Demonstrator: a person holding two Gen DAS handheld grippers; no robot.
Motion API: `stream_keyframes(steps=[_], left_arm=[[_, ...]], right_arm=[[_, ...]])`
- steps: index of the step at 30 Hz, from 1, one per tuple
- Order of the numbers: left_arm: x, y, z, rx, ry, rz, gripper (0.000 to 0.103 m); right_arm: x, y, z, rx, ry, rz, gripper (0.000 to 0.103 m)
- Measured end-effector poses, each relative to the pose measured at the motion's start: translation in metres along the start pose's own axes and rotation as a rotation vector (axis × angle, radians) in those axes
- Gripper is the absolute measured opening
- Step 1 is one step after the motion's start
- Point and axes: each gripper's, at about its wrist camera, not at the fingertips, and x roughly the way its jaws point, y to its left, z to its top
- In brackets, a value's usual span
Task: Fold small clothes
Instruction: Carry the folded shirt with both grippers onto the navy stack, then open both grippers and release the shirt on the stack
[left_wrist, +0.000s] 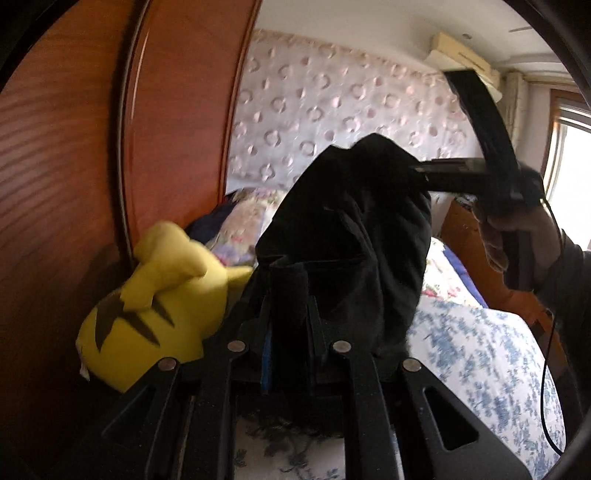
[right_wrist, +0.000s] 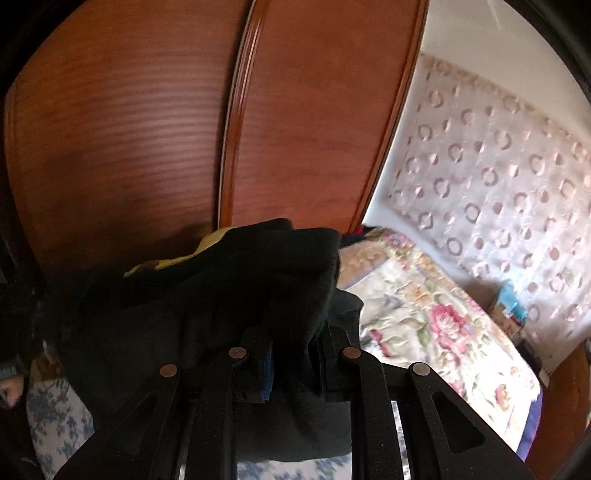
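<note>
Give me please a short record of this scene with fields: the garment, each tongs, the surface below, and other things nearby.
garment: black cloth, lifted above the bed, bunched, not folded flat
left tongs: shut on the black cloth
right tongs: shut on the black cloth
surface: bed cover with blue flowers
nearby: yellow plush toy beside the wooden wardrobe; floral quilt
background: curtain with ring pattern

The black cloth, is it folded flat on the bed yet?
No. The black cloth hangs bunched in the air above the bed, pinched by both the left gripper and right gripper.
</note>
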Motion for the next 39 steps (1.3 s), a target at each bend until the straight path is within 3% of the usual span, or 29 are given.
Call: stream_keyframes(steps=[4,7,9,12,14,16,21,26,29,35,39], left_arm=[[0.001,0.006,-0.006,0.0,0.018,0.029,0.016],[-0.01,0.002,-0.008,0.011,0.002,0.039,0.026],[-0.016,0.001,-0.006,0.017,-0.014,0.027,0.043],[-0.025,-0.005,-0.001,0.034,-0.028,0.009,0.055],[-0.03,-0.014,0.0,0.062,-0.035,-0.011,0.073],[-0.036,-0.027,0.0,0.1,-0.052,-0.018,0.08],[-0.042,-0.06,-0.004,0.164,-0.045,-0.061,0.082],[-0.048,-0.092,-0.011,0.202,-0.038,-0.078,0.083],[-0.053,-0.11,-0.016,0.223,-0.045,-0.083,0.083],[-0.071,-0.14,-0.024,0.258,-0.055,-0.121,0.083],[-0.091,-0.161,-0.025,0.288,-0.075,-0.149,0.083]], right_arm=[[0.038,-0.009,0.004,0.086,0.079,-0.02,0.041],[0.038,-0.016,-0.002,0.12,0.049,-0.045,0.055],[0.036,-0.021,-0.008,0.145,0.044,-0.053,0.057],[0.029,-0.027,-0.024,0.193,0.04,-0.058,0.057],[0.018,-0.022,-0.038,0.229,0.029,-0.065,0.057],[0.003,-0.021,-0.056,0.269,0.009,-0.073,0.057],[-0.035,0.002,-0.099,0.354,-0.034,-0.093,0.057],[-0.083,0.034,-0.137,0.425,-0.075,-0.137,0.074],[-0.107,0.05,-0.159,0.469,-0.086,-0.181,0.078],[-0.151,0.078,-0.193,0.538,-0.105,-0.269,0.079],[-0.171,0.094,-0.196,0.564,-0.127,-0.331,0.079]])
